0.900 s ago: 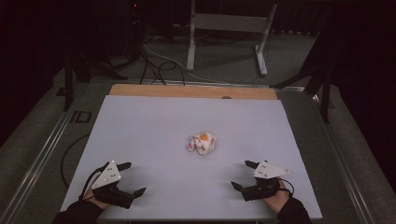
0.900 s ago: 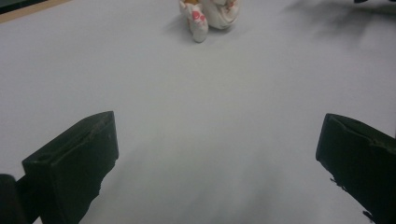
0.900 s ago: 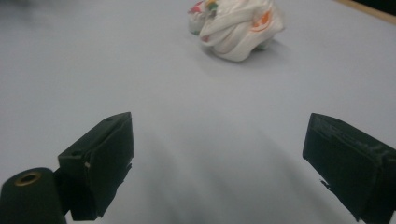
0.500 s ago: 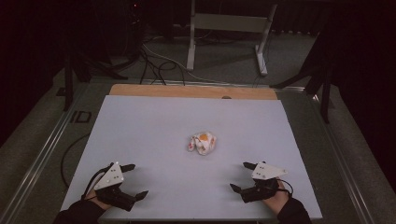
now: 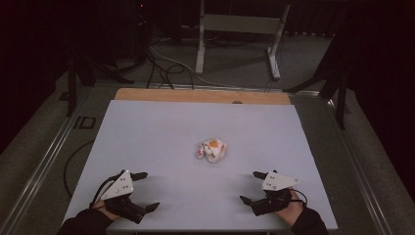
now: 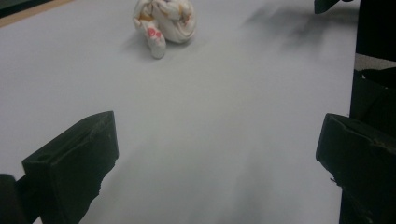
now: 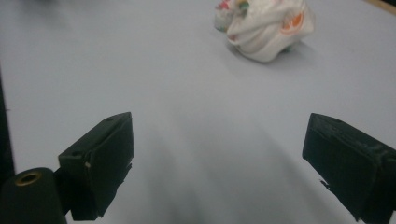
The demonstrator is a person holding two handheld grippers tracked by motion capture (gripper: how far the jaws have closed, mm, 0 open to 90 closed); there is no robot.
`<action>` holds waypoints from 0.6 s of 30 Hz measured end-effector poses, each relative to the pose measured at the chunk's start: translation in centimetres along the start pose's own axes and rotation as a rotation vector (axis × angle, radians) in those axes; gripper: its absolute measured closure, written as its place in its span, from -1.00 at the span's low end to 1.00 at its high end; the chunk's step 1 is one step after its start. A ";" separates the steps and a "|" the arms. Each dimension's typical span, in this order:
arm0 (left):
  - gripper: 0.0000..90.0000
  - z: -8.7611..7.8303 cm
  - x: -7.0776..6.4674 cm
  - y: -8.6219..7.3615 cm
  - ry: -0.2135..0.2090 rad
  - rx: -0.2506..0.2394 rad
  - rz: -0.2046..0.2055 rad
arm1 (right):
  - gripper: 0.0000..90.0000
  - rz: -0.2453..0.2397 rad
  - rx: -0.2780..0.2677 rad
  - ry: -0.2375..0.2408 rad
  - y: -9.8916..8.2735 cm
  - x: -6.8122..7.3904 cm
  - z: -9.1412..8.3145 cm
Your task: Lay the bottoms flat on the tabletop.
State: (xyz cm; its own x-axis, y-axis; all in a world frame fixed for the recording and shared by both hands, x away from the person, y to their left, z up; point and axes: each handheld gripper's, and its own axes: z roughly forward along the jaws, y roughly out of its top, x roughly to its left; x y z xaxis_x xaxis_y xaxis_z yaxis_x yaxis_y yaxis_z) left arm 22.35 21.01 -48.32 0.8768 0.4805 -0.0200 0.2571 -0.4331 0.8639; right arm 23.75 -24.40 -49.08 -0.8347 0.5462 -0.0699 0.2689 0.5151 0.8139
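Observation:
A crumpled white cloth (image 5: 212, 150) with orange and red prints lies bunched near the middle of the pale table (image 5: 161, 127). My left gripper (image 5: 147, 191) rests low at the front left, jaws wide apart with nothing between them. At the front right my right gripper (image 5: 251, 186) also stands open and empty. From the left gripper view the cloth (image 6: 163, 23) lies far ahead, beyond the spread fingers (image 6: 74, 163). The right gripper view has the cloth (image 7: 266, 28) ahead and to the right, past its fingers (image 7: 100, 158).
A wooden strip (image 5: 200, 96) runs along the table's far edge. Metal rails (image 5: 39, 161) border the table's sides. Beyond it stand a white frame stand (image 5: 235, 34) and loose cables (image 5: 161, 68) on the dark floor.
Both hands have shifted only slightly near the front edge. The cloth has not moved.

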 end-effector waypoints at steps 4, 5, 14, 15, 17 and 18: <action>-1.00 0.2 -0.3 0.7 -0.011 -0.007 0.007 | -0.80 -0.004 -0.011 0.005 0.7 0.3 -0.6; -1.00 0.2 -0.3 0.7 -0.011 -0.007 0.007 | -0.80 -0.004 -0.011 0.005 0.7 0.3 -0.6; -1.00 0.5 -0.6 3.5 0.000 -0.025 0.056 | -0.80 -0.003 -0.070 -0.039 3.1 -0.4 -2.5; -1.00 0.5 -0.6 3.5 0.000 -0.025 0.056 | -0.80 -0.012 -0.076 -0.051 3.3 -0.6 -2.6; -1.00 0.6 -0.4 3.9 0.006 -0.032 0.046 | -0.80 0.000 -0.083 -0.047 3.5 -0.8 -2.8; -1.00 0.9 -0.1 4.4 0.005 -0.027 0.044 | -0.80 0.003 -0.095 -0.062 3.9 -1.2 -3.1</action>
State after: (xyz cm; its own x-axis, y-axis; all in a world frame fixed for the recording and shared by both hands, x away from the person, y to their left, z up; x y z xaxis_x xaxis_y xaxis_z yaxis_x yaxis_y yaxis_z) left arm 23.77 18.38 -44.97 0.8851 0.4650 0.0207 0.2069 -0.4328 0.8774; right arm 24.29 -25.10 -44.06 -0.8021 0.5887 -0.1004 0.2219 0.4498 0.8652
